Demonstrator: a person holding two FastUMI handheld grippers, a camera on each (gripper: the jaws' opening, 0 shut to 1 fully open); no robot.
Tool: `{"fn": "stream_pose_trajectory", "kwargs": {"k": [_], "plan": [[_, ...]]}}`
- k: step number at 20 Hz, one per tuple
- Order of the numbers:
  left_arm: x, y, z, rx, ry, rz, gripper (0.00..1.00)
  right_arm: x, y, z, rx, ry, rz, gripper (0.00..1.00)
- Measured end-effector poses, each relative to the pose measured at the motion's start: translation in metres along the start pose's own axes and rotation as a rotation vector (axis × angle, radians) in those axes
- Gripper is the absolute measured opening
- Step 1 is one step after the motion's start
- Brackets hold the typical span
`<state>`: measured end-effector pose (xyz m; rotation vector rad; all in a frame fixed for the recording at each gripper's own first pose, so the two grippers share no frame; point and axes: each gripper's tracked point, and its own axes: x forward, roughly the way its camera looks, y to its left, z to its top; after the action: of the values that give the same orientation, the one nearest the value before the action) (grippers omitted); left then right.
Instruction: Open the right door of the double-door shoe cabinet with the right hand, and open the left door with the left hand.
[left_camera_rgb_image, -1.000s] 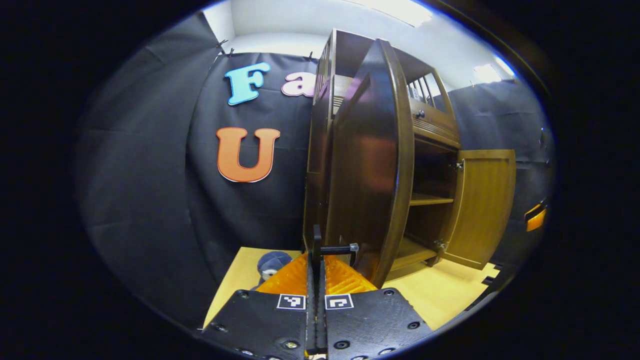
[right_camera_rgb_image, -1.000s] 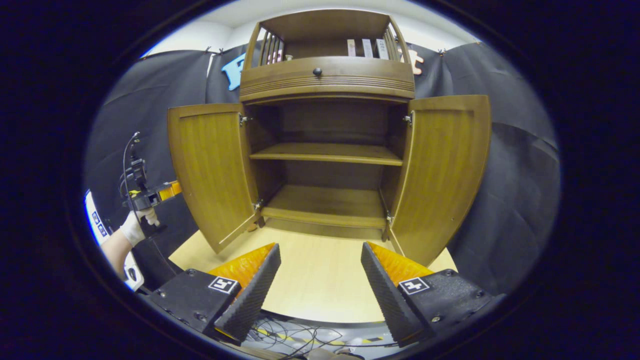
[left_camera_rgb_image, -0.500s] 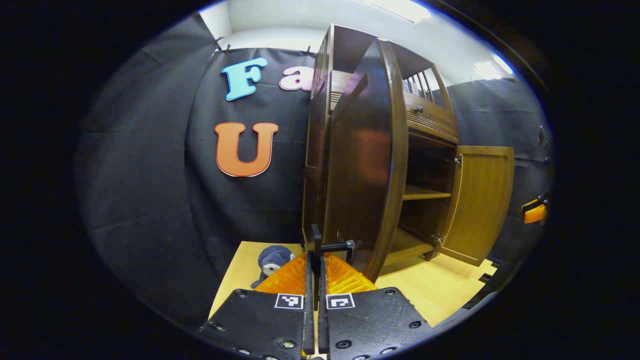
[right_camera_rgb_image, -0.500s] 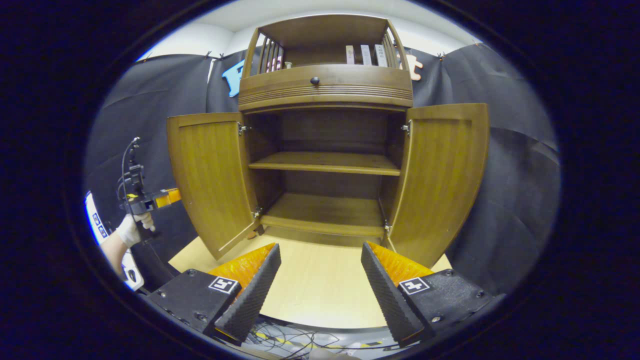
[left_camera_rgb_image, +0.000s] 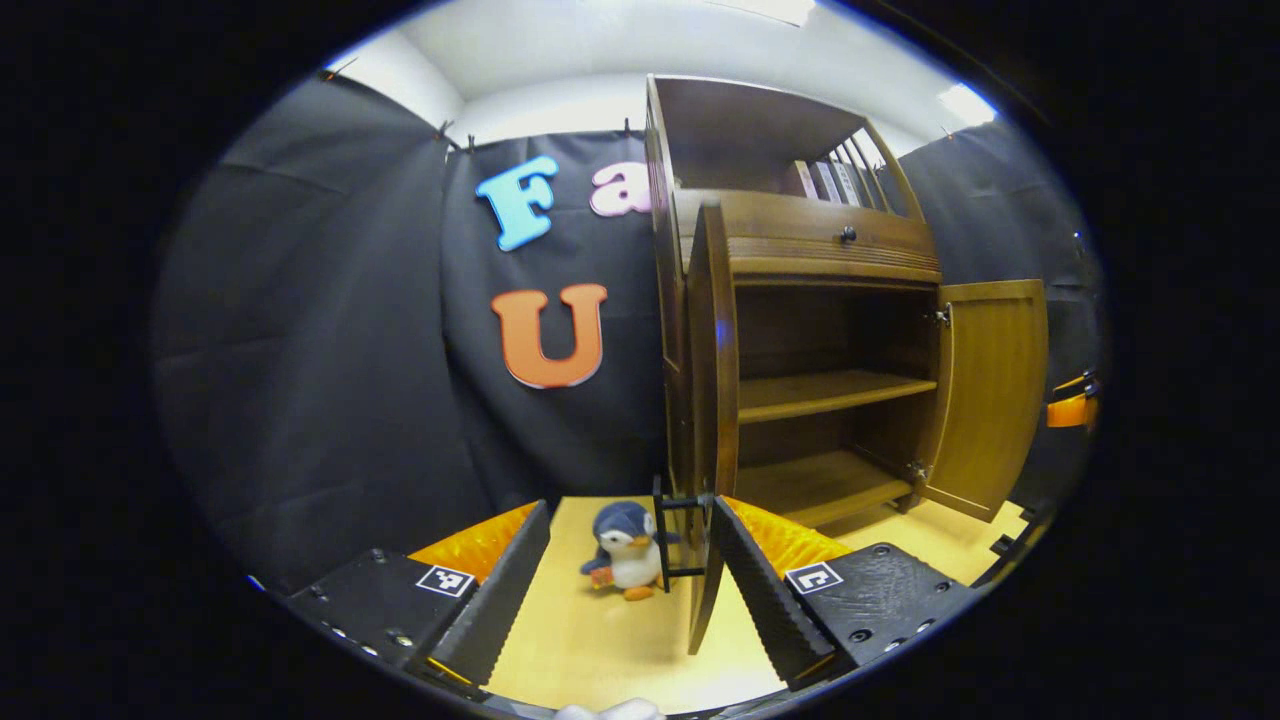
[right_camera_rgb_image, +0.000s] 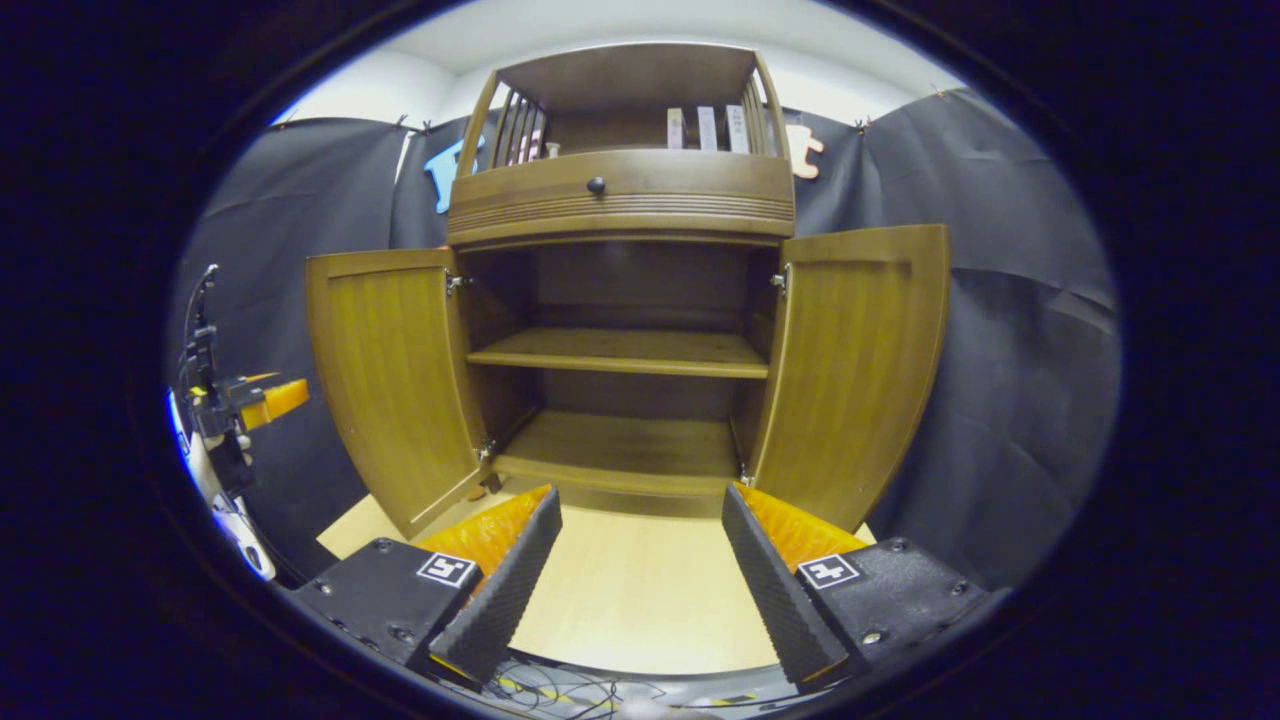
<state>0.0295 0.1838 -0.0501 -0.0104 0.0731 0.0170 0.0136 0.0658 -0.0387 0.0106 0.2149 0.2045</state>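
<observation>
item: dark brown wooden double-door shoe cabinet (right_camera_rgb_image: 620, 200), standing on a pale wooden floor panel (right_camera_rgb_image: 640, 590) against black cloth. a drawer with a small round knob (right_camera_rgb_image: 596, 185) sits above the doors, and an open railed top shelf above that.

left door (right_camera_rgb_image: 390, 370): swung wide open; in your left gripper view you see it edge-on (left_camera_rgb_image: 712, 400), with its black bar handle (left_camera_rgb_image: 675, 535) at the lower outer face.

right door (right_camera_rgb_image: 860, 370): swung wide open, its pale inner face towards you; also seen in your left gripper view (left_camera_rgb_image: 990, 390).

interior: one middle shelf (right_camera_rgb_image: 620, 352) and a bottom board (right_camera_rgb_image: 620, 445), both bare.

your left gripper (left_camera_rgb_image: 630, 590): fingers spread wide apart, holding nothing. the black handle and the door's edge lie between them in the view, nearer the right-hand finger; you cannot tell whether that finger touches the door.

your right gripper (right_camera_rgb_image: 640, 570): fingers spread wide apart, holding nothing, in front of the cabinet's opening and apart from both doors.

also present: small blue and white plush penguin (left_camera_rgb_image: 625, 550) on the floor panel, just beside the left door's outer face.

your left gripper seen from the right gripper view (right_camera_rgb_image: 245, 400): off to the side of the left door.
</observation>
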Motion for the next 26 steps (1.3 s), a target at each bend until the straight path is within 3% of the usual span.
{"fn": "stream_pose_trajectory", "kwargs": {"k": [6,8,9,10,11,13,14,16,17,19,20,21,26], "plan": [[-0.027,-0.042,0.058,-0.077,-0.063,0.05,0.98,-0.007,-0.018,0.03,0.006,-0.082,-0.025,1.0],[-0.03,-0.073,0.07,-0.115,-0.094,0.015,1.0,-0.007,-0.025,0.034,-0.01,-0.102,-0.044,1.0],[-0.033,-0.09,0.074,-0.14,-0.1,-0.005,0.85,-0.006,-0.03,0.034,-0.027,-0.107,-0.064,1.0],[-0.036,-0.107,0.077,-0.16,-0.108,-0.021,1.0,-0.006,-0.035,0.033,-0.037,-0.11,-0.073,1.0],[-0.042,-0.123,0.08,-0.174,-0.112,-0.024,1.0,-0.006,-0.036,0.033,-0.038,-0.115,-0.076,1.0],[-0.05,-0.141,0.078,-0.153,-0.124,0.006,1.0,-0.006,-0.043,0.036,-0.03,-0.13,-0.079,1.0],[-0.053,-0.149,0.075,-0.137,-0.125,0.031,0.95,-0.006,-0.047,0.039,-0.024,-0.136,-0.084,1.0],[-0.06,-0.166,0.07,-0.098,-0.132,0.05,1.0,-0.006,-0.052,0.038,-0.012,-0.143,-0.091,1.0],[-0.065,-0.173,0.071,-0.085,-0.144,0.059,0.95,-0.007,-0.057,0.039,-0.01,-0.146,-0.096,1.0],[-0.07,-0.197,0.07,-0.072,-0.153,0.032,1.0,-0.005,-0.069,0.038,-0.013,-0.139,-0.113,1.0],[-0.074,-0.206,0.068,-0.06,-0.153,0.022,0.95,-0.005,-0.074,0.038,-0.012,-0.137,-0.124,1.0],[-0.077,-0.212,0.068,-0.049,-0.162,0.023,1.0,-0.006,-0.079,0.038,-0.009,-0.136,-0.134,1.0],[-0.086,-0.241,0.073,-0.011,-0.2,-0.006,1.0,-0.004,-0.083,0.027,-0.022,-0.112,-0.128,1.0]]}}
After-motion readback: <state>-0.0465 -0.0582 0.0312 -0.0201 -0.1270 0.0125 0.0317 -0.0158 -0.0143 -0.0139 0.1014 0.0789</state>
